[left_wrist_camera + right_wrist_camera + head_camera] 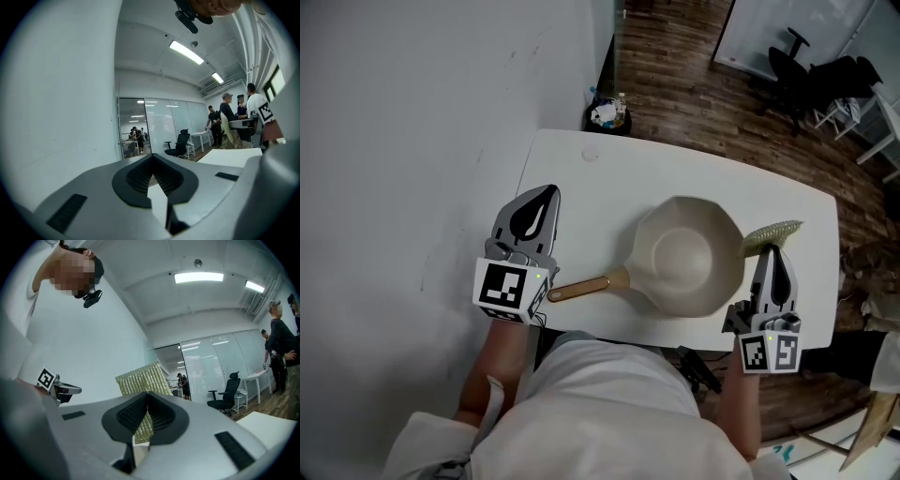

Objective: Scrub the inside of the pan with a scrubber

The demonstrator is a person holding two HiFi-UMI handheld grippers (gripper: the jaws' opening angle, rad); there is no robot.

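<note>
Your right claw (769, 251) clamps the scrubber (773, 232) beside the pan (689, 253), poised for scrubbing. The pan sits mid-desk (600, 173). Your left claw (539, 199), closed and empty, hovers by the handle (581, 288), presumably to steady it.

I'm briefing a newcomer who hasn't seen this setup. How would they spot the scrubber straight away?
Find the white table, where a cream pan with a wooden handle sits. By the pan's right rim, the right gripper's tongs pinch the scrubber: the only yellow-green, knobbly-textured pad in sight.
</note>
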